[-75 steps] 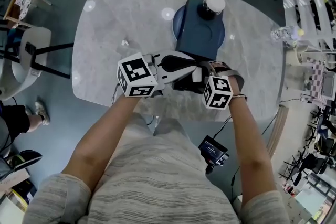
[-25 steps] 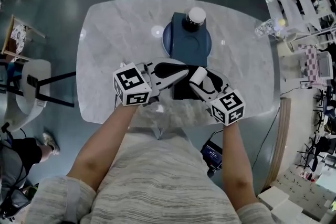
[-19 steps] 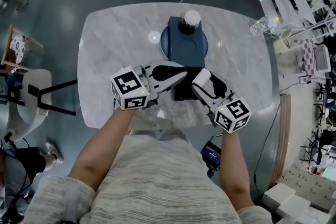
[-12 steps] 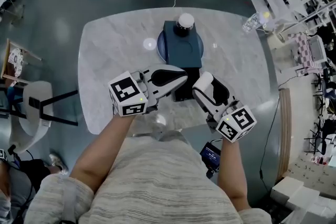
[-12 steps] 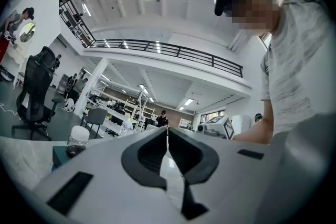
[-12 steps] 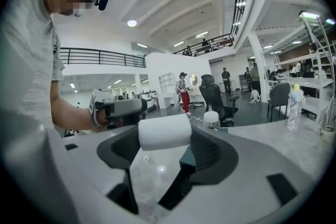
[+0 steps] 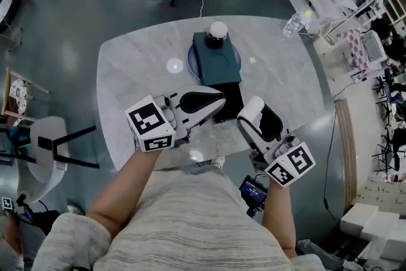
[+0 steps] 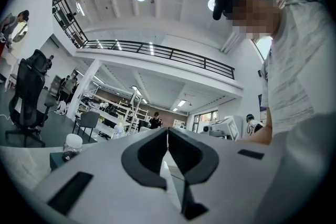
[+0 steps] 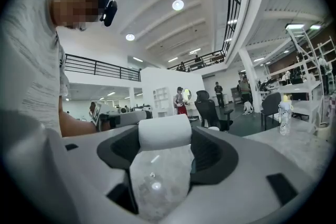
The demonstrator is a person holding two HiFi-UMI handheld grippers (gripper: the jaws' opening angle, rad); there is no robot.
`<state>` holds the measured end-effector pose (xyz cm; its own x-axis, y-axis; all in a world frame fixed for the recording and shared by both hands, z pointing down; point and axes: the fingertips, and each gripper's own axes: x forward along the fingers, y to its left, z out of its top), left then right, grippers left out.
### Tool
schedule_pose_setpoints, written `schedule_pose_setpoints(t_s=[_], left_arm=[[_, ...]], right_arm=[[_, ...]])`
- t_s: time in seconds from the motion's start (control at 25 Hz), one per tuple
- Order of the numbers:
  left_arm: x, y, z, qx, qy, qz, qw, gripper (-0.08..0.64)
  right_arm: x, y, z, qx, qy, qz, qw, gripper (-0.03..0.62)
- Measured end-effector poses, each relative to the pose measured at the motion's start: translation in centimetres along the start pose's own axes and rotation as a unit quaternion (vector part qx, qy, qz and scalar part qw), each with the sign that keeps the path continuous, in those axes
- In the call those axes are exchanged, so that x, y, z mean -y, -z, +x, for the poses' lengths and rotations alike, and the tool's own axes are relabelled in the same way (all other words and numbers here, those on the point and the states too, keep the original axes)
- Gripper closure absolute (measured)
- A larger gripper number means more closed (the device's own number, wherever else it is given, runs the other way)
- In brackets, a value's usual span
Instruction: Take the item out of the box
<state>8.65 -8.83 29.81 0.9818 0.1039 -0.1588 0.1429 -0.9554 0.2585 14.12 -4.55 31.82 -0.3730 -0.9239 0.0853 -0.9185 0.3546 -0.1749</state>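
A black open box (image 7: 229, 100) lies on the marble table (image 7: 136, 73), just in front of a dark blue box (image 7: 216, 59) on a round blue plate (image 7: 192, 61). My right gripper (image 7: 254, 112) is shut on a white cylinder-shaped item (image 7: 254, 106), held above the table's near edge, right of the black box. In the right gripper view the white item (image 9: 164, 132) fills the gap between the jaws. My left gripper (image 7: 217, 99) is shut, its tips at the black box's left edge; its jaws (image 8: 167, 136) meet with nothing visible between them.
A dark jar with a white lid (image 7: 217, 32) stands at the far end of the blue box. A plastic bottle (image 7: 293, 23) stands at the table's far right edge. A black device (image 7: 255, 191) lies on the floor below. Chairs stand around the table.
My right gripper has drawn back toward me and to the right with the white item, away from the black box. The left gripper has stayed beside the box.
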Motion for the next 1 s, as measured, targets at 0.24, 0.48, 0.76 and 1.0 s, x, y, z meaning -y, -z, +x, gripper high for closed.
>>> schedule_pose_setpoints(t_s=[0.24,0.48,0.76,1.0], left_arm=[[1.9,-0.7,-1.1,0.003,0.029,0.004,0.9996,0.540],[3.2,-1.2,-1.9,0.009,0.048,0.009,0.9988,0.540],[4.4,-1.9,-1.9,0.016,0.061,0.009,0.9980,0.540],[4.5,-2.0,-2.4,0.020,0.061,0.009,0.9979,0.539]], right_arm=[[-2.7,-1.4,-1.1,0.038,0.006,-0.003,0.999,0.278],[-4.7,-2.5,-1.7,0.052,0.002,-0.015,0.999,0.278],[-5.8,-3.4,-2.6,0.056,0.005,-0.025,0.998,0.278],[-6.9,-3.0,-2.1,0.045,-0.012,-0.045,0.998,0.278]])
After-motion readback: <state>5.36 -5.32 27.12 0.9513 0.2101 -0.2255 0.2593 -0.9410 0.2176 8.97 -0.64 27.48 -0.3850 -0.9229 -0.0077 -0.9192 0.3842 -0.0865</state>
